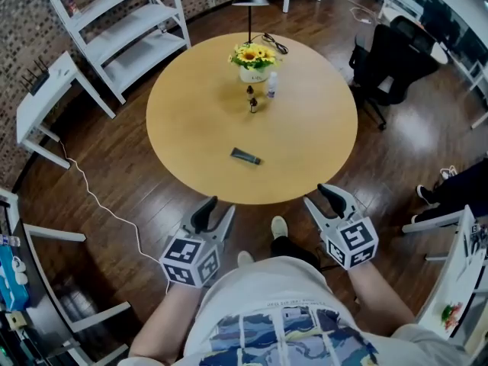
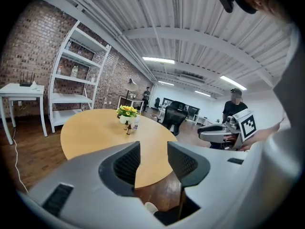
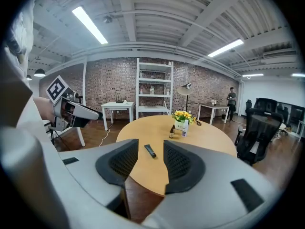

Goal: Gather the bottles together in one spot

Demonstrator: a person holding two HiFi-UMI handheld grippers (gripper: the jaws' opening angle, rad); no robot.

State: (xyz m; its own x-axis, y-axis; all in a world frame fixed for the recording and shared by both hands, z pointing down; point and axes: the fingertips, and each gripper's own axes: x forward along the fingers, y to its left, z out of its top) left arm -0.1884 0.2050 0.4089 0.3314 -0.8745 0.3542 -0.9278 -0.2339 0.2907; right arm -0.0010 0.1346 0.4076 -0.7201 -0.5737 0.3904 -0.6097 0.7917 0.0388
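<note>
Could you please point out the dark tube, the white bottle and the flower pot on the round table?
dark tube [image 1: 245, 156], head view, middle of its body.
white bottle [image 1: 272, 88], head view, its body below the cap.
flower pot [image 1: 252, 75], head view, its white front wall.

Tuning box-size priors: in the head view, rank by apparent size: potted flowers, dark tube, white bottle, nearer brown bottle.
1. potted flowers, clearly largest.
2-3. dark tube and white bottle: look alike; tube lies nearer the camera, so unranked.
4. nearer brown bottle, smallest.

Grey left claw [image 1: 219, 206], grey right claw [image 1: 316, 194], white blue-printed shirt [image 1: 278, 303]
</note>
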